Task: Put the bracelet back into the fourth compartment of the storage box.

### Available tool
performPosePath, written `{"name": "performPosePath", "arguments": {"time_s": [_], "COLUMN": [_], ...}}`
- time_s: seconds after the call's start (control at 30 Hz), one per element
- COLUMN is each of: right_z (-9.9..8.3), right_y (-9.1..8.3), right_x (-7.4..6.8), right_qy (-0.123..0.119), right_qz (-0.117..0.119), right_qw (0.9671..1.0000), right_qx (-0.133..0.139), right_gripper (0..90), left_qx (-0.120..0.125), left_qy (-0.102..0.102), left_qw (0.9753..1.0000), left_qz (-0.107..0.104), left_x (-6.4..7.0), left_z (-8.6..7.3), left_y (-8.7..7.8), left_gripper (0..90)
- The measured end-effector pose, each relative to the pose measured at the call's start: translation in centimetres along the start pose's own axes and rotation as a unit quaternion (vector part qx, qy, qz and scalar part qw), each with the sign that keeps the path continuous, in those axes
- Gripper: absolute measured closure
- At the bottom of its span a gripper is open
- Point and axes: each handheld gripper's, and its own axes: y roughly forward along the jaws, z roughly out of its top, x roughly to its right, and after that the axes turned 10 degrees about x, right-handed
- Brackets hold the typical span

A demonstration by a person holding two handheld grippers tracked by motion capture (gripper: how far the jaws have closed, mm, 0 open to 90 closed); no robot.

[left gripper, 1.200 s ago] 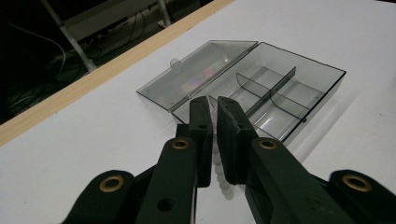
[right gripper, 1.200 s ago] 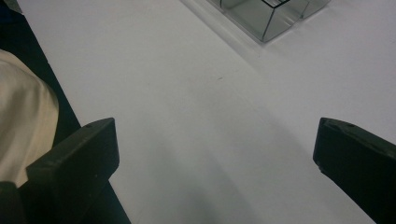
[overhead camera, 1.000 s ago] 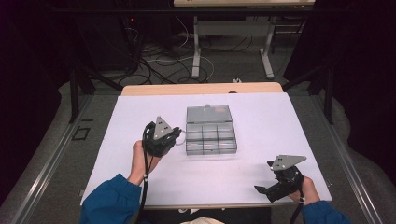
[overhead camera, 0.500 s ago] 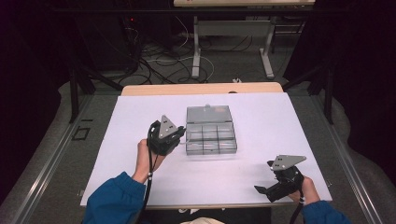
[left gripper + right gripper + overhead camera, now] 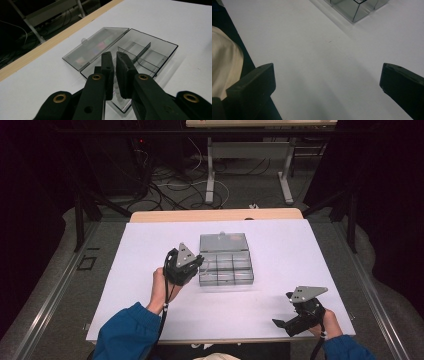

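I've got L gripper (image 5: 115, 60) clenched, nothing held, over clear hard-plastic divided box (image 5: 150, 53); R gripper (image 5: 327, 80) released wide above matte white table (image 5: 312, 62).

Light falls from above onto the white table top (image 5: 280, 250), which is bright while the floor and room around it sink into near black. In the high view the picture is soft and slightly grainy. The clear smoky-grey plastic compartment box (image 5: 140, 57) throws a faint shadow toward the table's near edge, and its open lid carries dull reflections. In both gripper views the black jaws nearest the lens are blurred, and a broad soft shadow lies between the right gripper's.
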Motion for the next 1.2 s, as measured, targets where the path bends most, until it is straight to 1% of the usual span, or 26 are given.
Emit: {"name": "performPosePath", "arguments": {"time_s": [0.03,0.07,0.1,0.13,0.17,0.2,0.23,0.27,0.3,0.33,0.37,0.4,0.43,0.47,0.53,0.57,0.67,0.73,0.77,0.8,0.9,1.0,1.07,1.1,1.13,1.2], "right_z": [0.0,0.0,0.0,0.0,0.0,0.0,0.0,0.0,0.0,0.0,0.0,0.0,0.0,0.0,0.0,0.0,0.0,0.0,0.0,0.0,0.0,0.0,0.0,0.0,0.0,0.0], "right_y": [0.0,0.0,0.0,0.0,0.0,0.0,0.0,0.0,0.0,0.0,0.0,0.0,0.0,0.0,0.0,0.0,0.0,0.0,0.0,0.0,0.0,0.0,0.0,0.0,0.0,0.0], "right_x": [0.0,0.0,0.0,0.0,0.0,0.0,0.0,0.0,0.0,0.0,0.0,0.0,0.0,0.0,0.0,0.0,0.0,0.0,0.0,0.0,0.0,0.0,0.0,0.0,0.0,0.0], "right_qy": [0.0,0.0,0.0,0.0,-0.001,-0.001,-0.001,-0.001,-0.002,-0.002,-0.002,-0.002,-0.002,-0.002,-0.002,-0.002,-0.001,-0.001,-0.001,-0.001,-0.001,-0.001,-0.001,-0.001,-0.001,-0.001], "right_qz": [0.0,0.002,0.002,0.002,0.0,0.001,0.001,0.001,0.004,0.004,0.004,0.004,0.004,0.004,0.004,0.004,0.003,0.003,0.003,0.003,0.003,0.003,0.003,0.003,0.003,0.001], "right_qw": [1.0,1.0,1.0,1.0,1.0,1.0,1.0,1.0,1.0,1.0,1.0,1.0,1.0,1.0,1.0,1.0,1.0,1.0,1.0,1.0,1.0,1.0,1.0,1.0,1.0,1.0], "right_qx": [0.0,-0.002,-0.001,-0.001,0.0,-0.001,-0.001,-0.001,-0.002,-0.002,-0.002,-0.002,-0.002,-0.002,-0.002,-0.002,-0.002,-0.002,-0.002,-0.002,-0.002,-0.002,-0.002,-0.002,-0.002,-0.001], "right_gripper": [0.0,0.0,0.0,0.0,0.0,0.0,0.0,0.0,0.0,0.0,0.0,0.0,0.0,0.0,0.0,0.0,0.0,0.0,0.0,0.0,0.0,0.0,0.0,0.0,0.0,0.0], "left_qx": [0.0,0.0,-0.002,0.001,-0.001,-0.002,-0.002,-0.003,-0.002,-0.004,-0.004,-0.007,-0.008,-0.008,-0.006,-0.006,-0.007,-0.009,-0.008,-0.011,-0.009,-0.013,-0.013,-0.012,-0.012,-0.014], "left_qy": [-0.005,0.0,-0.001,-0.003,0.001,-0.006,0.002,-0.002,0.0,-0.007,0.0,0.001,-0.003,0.0,-0.003,-0.006,-0.007,-0.004,-0.008,0.0,-0.008,-0.008,-0.003,-0.004,-0.01,-0.005], "left_qw": [1.0,1.0,1.0,1.0,1.0,1.0,1.0,1.0,1.0,0.9999,1.0,0.9999,0.9999,0.9999,0.9999,0.9999,0.9999,0.9998,0.9998,0.9998,0.9998,0.9997,0.9997,0.9997,0.9997,0.9997], "left_qz": [-0.002,-0.001,-0.002,-0.004,-0.002,-0.006,-0.007,-0.007,-0.007,-0.008,-0.007,-0.009,-0.011,-0.01,-0.008,-0.011,-0.013,-0.014,-0.014,-0.014,-0.015,-0.018,-0.018,-0.019,-0.019,-0.021], "left_x": [0.1,0.1,0.1,0.1,0.1,0.2,0.1,0.2,0.2,0.3,0.3,0.3,0.3,0.3,0.3,0.3,0.3,0.3,0.4,0.3,0.4,0.3,0.3,0.3,0.4,0.3], "left_z": [0.0,0.0,0.0,-0.1,0.0,-0.1,-0.1,-0.1,-0.1,-0.2,-0.2,-0.2,-0.3,-0.3,-0.3,-0.3,-0.4,-0.4,-0.4,-0.4,-0.6,-0.7,-0.7,-0.7,-0.8,-0.8], "left_y": [0.1,0.2,0.3,0.5,0.6,0.7,0.9,1.0,1.1,1.2,1.3,1.3,1.4,1.4,1.5,1.5,1.6,1.8,1.8,1.9,2.0,2.1,2.2,2.3,2.3,2.4], "left_gripper": [84.8,84.8,84.8,84.8,84.8,84.8,84.8,84.8,84.8,84.8,84.8,84.8,84.8,84.8,84.8,84.8,84.8,84.8,84.8,84.7,84.8,84.8,84.8,84.8,84.7,84.8]}}
